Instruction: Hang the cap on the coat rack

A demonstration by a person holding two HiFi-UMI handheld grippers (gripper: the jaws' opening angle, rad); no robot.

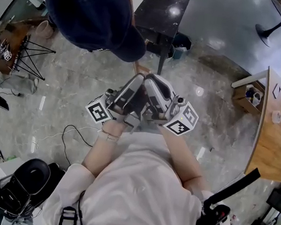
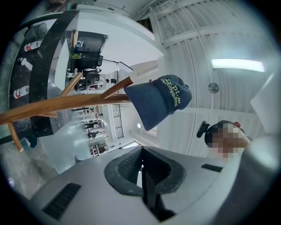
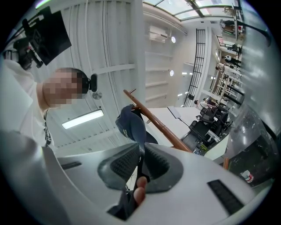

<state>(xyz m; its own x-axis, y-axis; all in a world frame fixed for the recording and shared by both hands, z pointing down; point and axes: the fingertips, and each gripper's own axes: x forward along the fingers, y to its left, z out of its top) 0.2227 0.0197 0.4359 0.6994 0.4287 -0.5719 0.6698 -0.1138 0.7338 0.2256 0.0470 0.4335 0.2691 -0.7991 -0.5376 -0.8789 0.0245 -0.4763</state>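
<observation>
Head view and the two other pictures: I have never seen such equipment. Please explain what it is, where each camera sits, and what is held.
There is no robot here. A person holds the left gripper and the right gripper, one in each hand. The head view comes from a camera on the person's head. It looks down on both grippers, the grey floor and a wooden counter. The other two pictures come from a camera riding on each gripper and looking along its jaws. Both grippers have their jaws together and hold nothing. The blue cap hangs on a wooden arm of the coat rack, apart from the grippers. The mosaic patches only hide a face.
</observation>
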